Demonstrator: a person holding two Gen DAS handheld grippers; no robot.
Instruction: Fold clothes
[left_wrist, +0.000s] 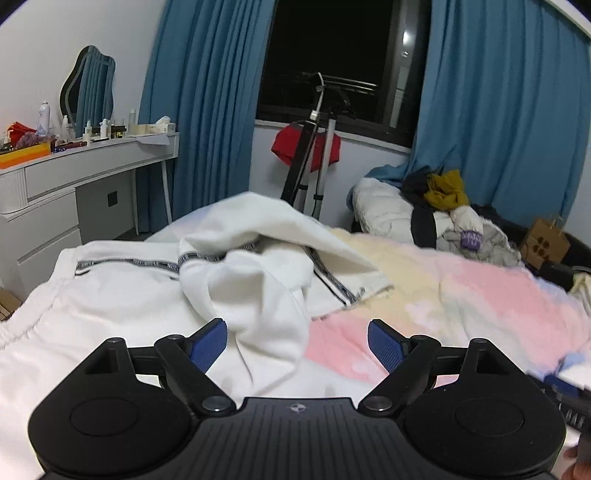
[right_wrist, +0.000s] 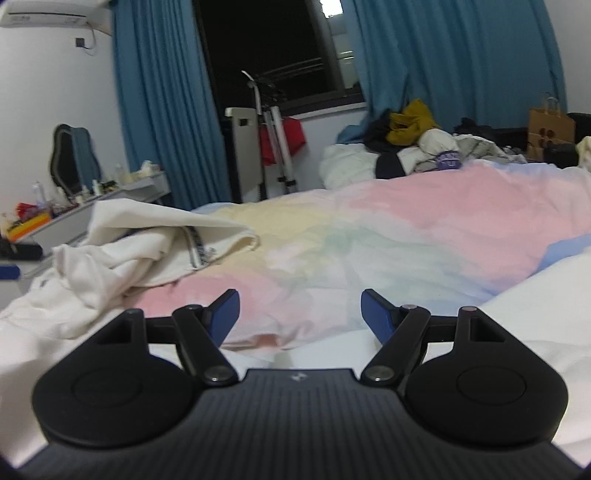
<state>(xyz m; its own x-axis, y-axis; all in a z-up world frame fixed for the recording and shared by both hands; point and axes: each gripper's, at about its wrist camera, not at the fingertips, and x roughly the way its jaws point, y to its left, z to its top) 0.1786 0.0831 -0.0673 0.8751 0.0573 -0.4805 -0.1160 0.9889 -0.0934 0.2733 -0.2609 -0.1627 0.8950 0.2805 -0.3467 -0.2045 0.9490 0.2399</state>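
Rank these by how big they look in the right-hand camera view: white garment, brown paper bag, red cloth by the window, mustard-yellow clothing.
1. White garment, though it's nearest.
2-4. Brown paper bag, mustard-yellow clothing, red cloth: too alike to rank.

1. Blue curtains (left_wrist: 207, 92) flank a dark window (left_wrist: 332, 59).
2. A white dressing table (left_wrist: 85, 166) along the left wall carries bottles and a wavy mirror (left_wrist: 88, 85).
3. A tripod (left_wrist: 314, 155) stands below the window, with a red cloth (left_wrist: 291, 144) behind it.
4. A brown paper bag (right_wrist: 550, 127) sits far right.
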